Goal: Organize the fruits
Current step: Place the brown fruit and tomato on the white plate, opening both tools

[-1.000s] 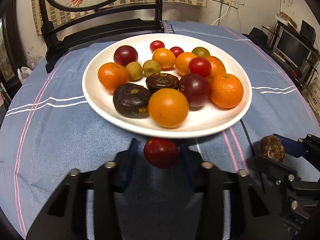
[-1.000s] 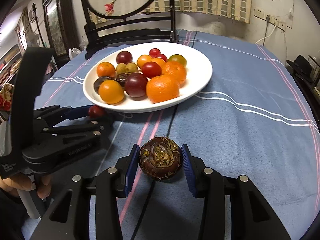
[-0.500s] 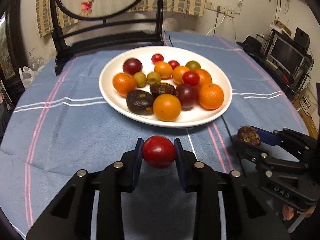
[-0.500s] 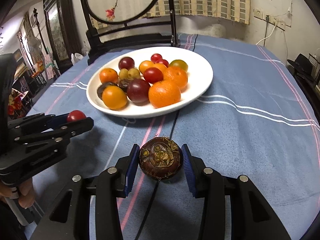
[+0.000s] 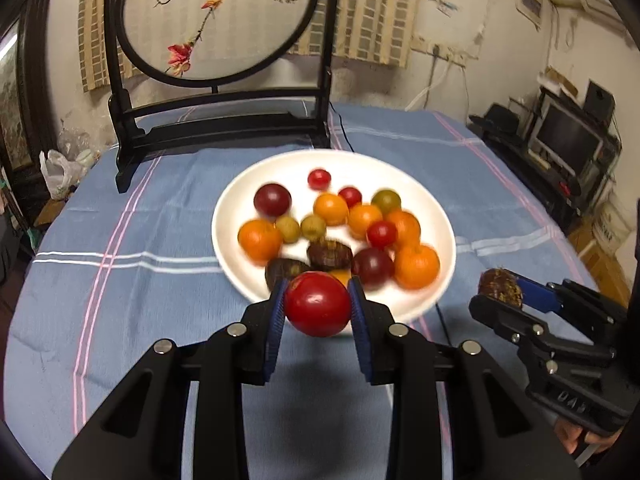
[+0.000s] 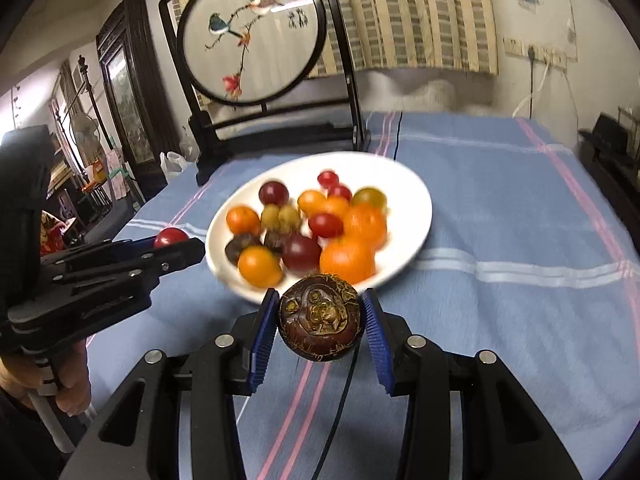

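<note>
My left gripper (image 5: 318, 306) is shut on a red tomato (image 5: 317, 304), held above the blue cloth just short of the white plate (image 5: 240, 204). The plate carries several oranges, tomatoes, dark plums and small green fruits. My right gripper (image 6: 320, 320) is shut on a dark brown water chestnut (image 6: 320, 322), also lifted near the plate's front rim (image 6: 416, 196). In the left wrist view the right gripper (image 5: 500, 292) shows at the right with the chestnut (image 5: 500, 286). In the right wrist view the left gripper (image 6: 172, 242) shows at the left with the tomato (image 6: 170, 237).
A black-framed round embroidered screen (image 5: 216, 20) stands on the far side of the table behind the plate. A thin black cable (image 6: 340, 392) lies across the striped blue cloth (image 6: 520, 208). A person's hand (image 6: 72, 384) holds the left gripper's handle. Shelves with a monitor (image 5: 568, 140) stand to the right.
The left gripper closed on the red tomato and lifted it off the cloth. The right gripper rose with the water chestnut. Both views now look farther over the plate toward the screen.
</note>
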`<state>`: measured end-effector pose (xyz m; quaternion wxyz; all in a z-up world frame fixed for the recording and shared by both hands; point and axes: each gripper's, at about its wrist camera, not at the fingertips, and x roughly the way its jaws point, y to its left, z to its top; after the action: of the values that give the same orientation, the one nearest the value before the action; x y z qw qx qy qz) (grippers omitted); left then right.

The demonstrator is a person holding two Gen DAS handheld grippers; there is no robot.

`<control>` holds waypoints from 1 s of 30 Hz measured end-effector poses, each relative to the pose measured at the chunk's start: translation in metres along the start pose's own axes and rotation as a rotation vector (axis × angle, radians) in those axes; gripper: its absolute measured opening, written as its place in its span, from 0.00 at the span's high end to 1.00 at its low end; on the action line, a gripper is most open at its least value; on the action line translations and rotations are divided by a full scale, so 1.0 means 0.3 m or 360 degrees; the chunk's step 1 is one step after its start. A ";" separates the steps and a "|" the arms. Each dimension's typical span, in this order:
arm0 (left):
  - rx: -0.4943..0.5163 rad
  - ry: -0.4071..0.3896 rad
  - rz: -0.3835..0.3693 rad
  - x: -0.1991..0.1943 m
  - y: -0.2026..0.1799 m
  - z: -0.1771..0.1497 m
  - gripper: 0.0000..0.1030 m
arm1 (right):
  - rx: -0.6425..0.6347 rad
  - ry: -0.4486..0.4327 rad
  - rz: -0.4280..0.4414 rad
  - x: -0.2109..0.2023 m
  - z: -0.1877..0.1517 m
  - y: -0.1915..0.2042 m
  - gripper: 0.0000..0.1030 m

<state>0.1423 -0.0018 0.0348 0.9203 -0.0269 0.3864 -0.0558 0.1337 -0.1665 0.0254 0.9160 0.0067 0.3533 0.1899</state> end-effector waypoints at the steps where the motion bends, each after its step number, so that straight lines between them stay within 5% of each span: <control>1: -0.0018 0.0007 -0.0006 0.020 0.006 0.022 0.71 | -0.0020 -0.0007 -0.0011 0.012 0.018 0.005 0.58; 20: -0.0113 0.0110 0.0236 0.324 0.083 0.188 0.71 | -0.0148 0.0002 -0.0085 0.285 0.187 0.044 0.54; 23: -0.0178 0.0116 0.0244 0.333 0.106 0.185 0.56 | -0.0068 -0.0015 -0.0150 0.287 0.189 0.014 0.32; 25: -0.0199 0.0093 0.0270 0.318 0.108 0.178 0.34 | -0.0030 -0.0011 -0.0121 0.274 0.181 -0.005 0.30; 30: -0.0141 0.0070 0.0291 0.275 0.084 0.157 0.21 | -0.0051 -0.0022 -0.0137 0.229 0.148 -0.023 0.28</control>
<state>0.2354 0.0133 0.0069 0.9107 -0.0310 0.4095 0.0449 0.2114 -0.1431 0.0134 0.9258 -0.0218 0.3438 0.1558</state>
